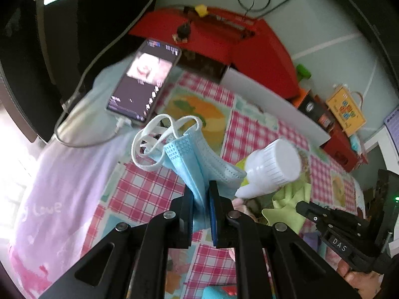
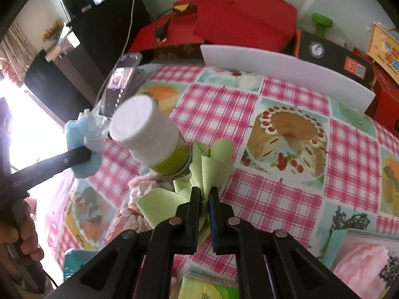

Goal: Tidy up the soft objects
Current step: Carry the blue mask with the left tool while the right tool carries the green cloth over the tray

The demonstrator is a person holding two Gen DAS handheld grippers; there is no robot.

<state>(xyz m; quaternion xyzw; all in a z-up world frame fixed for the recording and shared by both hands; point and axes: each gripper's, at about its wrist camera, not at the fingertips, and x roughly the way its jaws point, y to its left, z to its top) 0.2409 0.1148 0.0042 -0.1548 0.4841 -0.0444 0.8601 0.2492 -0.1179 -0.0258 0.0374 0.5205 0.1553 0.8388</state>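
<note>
Mask, blue, pleated, surgical type, with white ear loops: pinched between the fingers of the left gripper and held up above the checked tablecloth, the loops hanging loose toward the phone. In the right wrist view the same mask is seen at far left, clamped at the end of the left gripper's black arm.

Cloth, pale green, soft, crumpled: pinched between the narrowly closed fingers of the right gripper, its folds fanned out ahead of the fingertips and its lower part trailing on the tablecloth. In the left wrist view the cloth is seen at lower right, beside the right gripper.

Bottle, white-capped with a green label: seen leaning just beside the green cloth, between the two grippers; whether it is touched by the cloth cannot be told.

Fabric, pink, crumpled: laid on the tablecloth below the bottle.

Phone, screen lit, cable attached: propped at the far left edge of the table.

Board, white: stood on edge along the far side of the table, before a red box.
</note>
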